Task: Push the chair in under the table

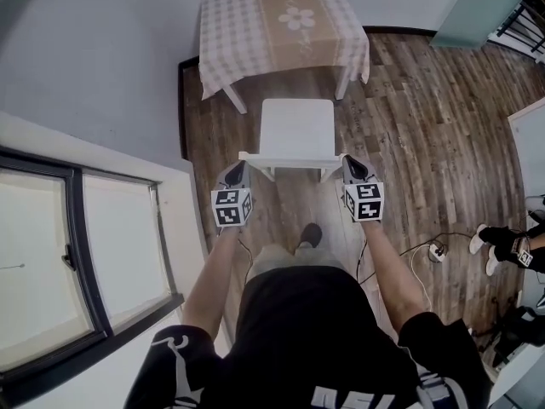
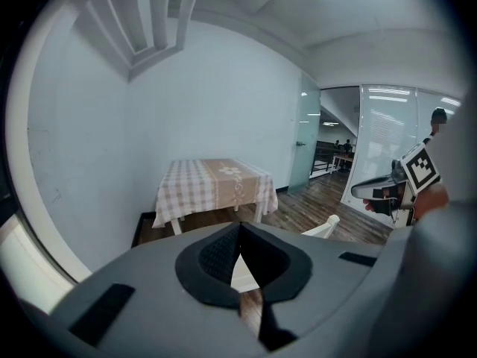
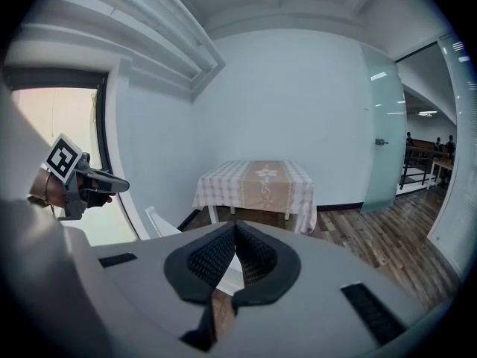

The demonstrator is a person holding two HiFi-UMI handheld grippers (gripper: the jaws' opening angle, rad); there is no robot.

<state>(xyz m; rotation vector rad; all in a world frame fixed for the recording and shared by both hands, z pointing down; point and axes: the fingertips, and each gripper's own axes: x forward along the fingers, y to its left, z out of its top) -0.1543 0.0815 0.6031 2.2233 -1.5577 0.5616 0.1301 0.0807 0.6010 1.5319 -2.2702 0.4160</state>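
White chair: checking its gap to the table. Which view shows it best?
Head view: the whole white chair shows from above, in front of the cloth-covered table. Both gripper views catch only a corner of it.

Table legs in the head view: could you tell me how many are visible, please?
2: the near left leg and the near right leg, showing below the tablecloth. The far legs may be hidden.

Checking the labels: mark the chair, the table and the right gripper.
chair (image 1: 296,130), head view, seat.
table (image 1: 281,24), head view, cloth-covered top.
right gripper (image 1: 349,160), head view, closed jaw tips.
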